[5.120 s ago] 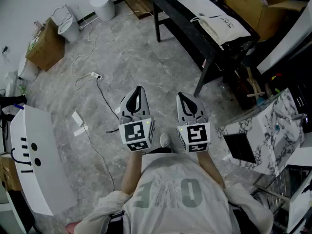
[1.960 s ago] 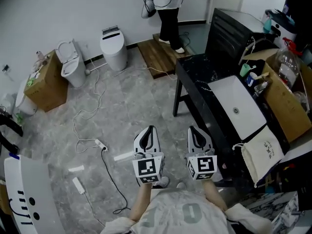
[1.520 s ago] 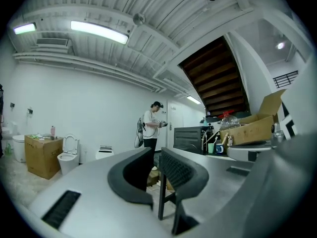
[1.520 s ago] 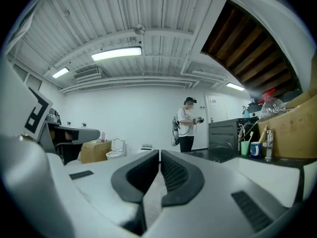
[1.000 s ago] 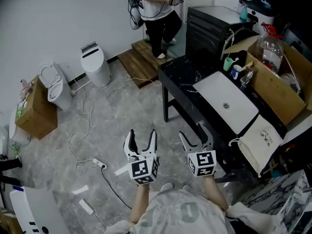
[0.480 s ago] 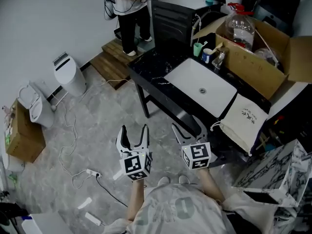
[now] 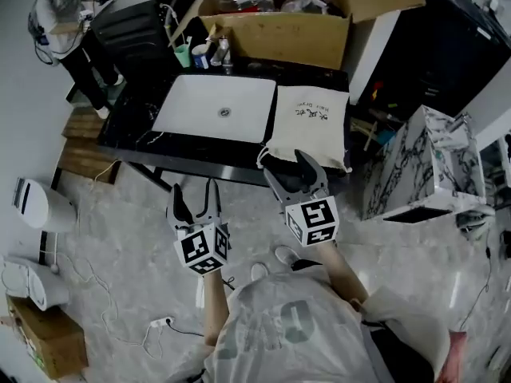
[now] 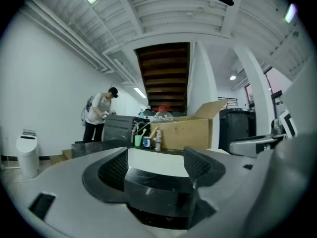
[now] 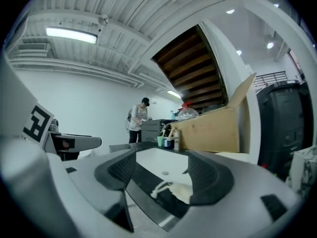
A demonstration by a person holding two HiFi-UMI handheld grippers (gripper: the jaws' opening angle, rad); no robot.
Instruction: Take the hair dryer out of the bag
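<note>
At lower centre of the head view, a person in a grey T-shirt holds both forearms forward and bent at the elbow. The left gripper [image 7: 194, 196] points up-frame over the marbled floor, just short of the black table [image 7: 204, 152], its jaws spread with nothing between them. The right gripper [image 7: 287, 166] sits higher and right of it, tilted toward the frame's upper left. Its jaws are likewise parted and empty, their tips over the table's near edge by the drawstring end of the cream cloth bag [image 7: 310, 126]. The bag lies flat on the table at upper centre, beside a white basin [image 7: 214, 108]. The hair dryer itself cannot be seen in any view. An open cardboard box [image 7: 275, 34] and a green cup [image 7: 183, 55] crowd the table's far side. A marble-patterned cabinet [image 7: 419, 162] stands at right, a toilet [image 7: 32, 204] at left, and a second person [image 7: 68, 10] at upper left.
</note>
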